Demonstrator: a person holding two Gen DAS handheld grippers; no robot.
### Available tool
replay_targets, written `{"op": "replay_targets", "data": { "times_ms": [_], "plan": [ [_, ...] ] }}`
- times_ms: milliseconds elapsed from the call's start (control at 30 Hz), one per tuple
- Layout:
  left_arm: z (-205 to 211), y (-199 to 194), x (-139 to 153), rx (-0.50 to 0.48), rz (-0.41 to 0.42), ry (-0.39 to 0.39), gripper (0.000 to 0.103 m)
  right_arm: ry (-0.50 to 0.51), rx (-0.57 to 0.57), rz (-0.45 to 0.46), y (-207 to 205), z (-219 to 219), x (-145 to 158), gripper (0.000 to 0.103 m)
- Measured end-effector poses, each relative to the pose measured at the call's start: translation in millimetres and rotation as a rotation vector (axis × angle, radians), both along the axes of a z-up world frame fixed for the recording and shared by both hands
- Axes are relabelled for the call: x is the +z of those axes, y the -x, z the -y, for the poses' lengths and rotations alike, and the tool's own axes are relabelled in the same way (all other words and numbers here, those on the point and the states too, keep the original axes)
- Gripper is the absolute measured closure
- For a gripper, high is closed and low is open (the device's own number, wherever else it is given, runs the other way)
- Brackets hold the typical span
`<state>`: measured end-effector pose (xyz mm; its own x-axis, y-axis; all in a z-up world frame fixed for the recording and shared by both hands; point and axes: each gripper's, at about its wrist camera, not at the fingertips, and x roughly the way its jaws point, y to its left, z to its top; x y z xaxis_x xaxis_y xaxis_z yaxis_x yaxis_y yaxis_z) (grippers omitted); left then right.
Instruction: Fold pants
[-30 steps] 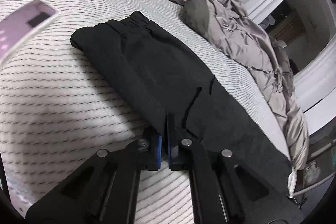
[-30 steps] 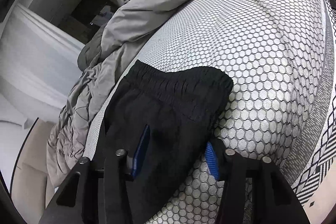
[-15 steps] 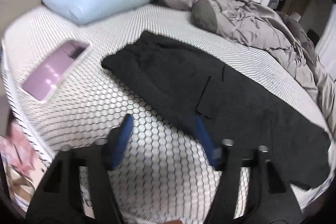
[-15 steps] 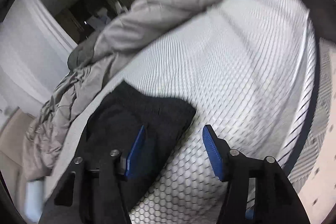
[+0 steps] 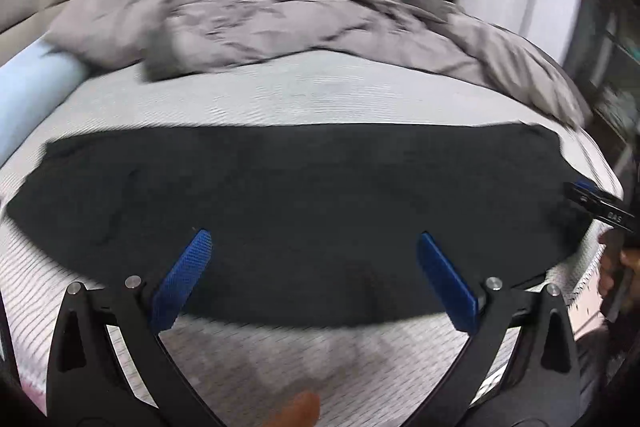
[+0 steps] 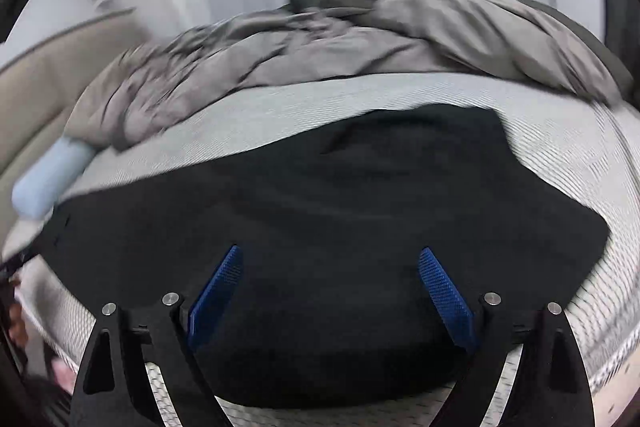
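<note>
The black pants [image 5: 304,187] lie flat on the white patterned mattress [image 5: 304,99], stretched as a long band from left to right. My left gripper [image 5: 313,234] hovers over their near edge. Its jaws are opening wide, the blue pads [image 5: 184,279] are apart from the cloth, and nothing is held. In the right wrist view the same pants [image 6: 340,195] fill the middle. My right gripper [image 6: 331,250] hangs above their near part. Its jaws are also opening, with nothing pinched between them.
A crumpled grey duvet [image 5: 304,15] is heaped along the far side of the bed. A light blue pillow [image 5: 28,95] lies at the left by a beige headboard [image 6: 60,67]. A person's hand [image 5: 612,267] shows at the right edge. The mattress front edge is close below the grippers.
Both grippers let go of the pants, opened wide and pulled back from them, rolling level. The pants now lie lengthwise across both views.
</note>
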<state>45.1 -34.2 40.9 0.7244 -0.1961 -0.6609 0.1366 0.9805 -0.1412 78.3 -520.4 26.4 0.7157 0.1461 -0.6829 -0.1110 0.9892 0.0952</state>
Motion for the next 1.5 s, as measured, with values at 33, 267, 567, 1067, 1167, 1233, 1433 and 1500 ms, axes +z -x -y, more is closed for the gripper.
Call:
{"op": "replay_targets", "data": {
  "times_ms": [33,267,567,1067,1167,1233,1433,1500],
  "plan": [
    [16,-5,4,-0.030,0.023,-0.006,0.001,-0.004,0.025,-0.002,-1,-9,1,0.011],
    [64,-2,9,-0.080,0.101,-0.049,0.001,0.024,0.104,0.060,9,-49,10,0.007],
    [83,-3,-34,-0.186,-0.003,-0.069,0.001,0.119,0.129,0.049,11,-61,-7,0.002],
    [159,-7,-48,-0.341,-0.094,-0.128,0.001,0.149,-0.273,-0.114,5,104,-39,0.002],
    [179,-14,-48,-0.346,-0.078,-0.153,0.001,0.000,-0.275,-0.063,12,117,-28,0.002],
    [190,-19,-56,-0.365,-0.119,-0.150,0.001,0.007,-0.210,-0.068,8,101,-27,0.002],
    [191,-18,-67,-0.403,-0.163,-0.144,0.001,0.156,0.139,-0.085,-15,5,-40,0.002],
    [185,-16,-68,-0.410,-0.167,-0.137,0.001,0.191,0.152,-0.127,-18,-1,-52,0.002]
  ]
}}
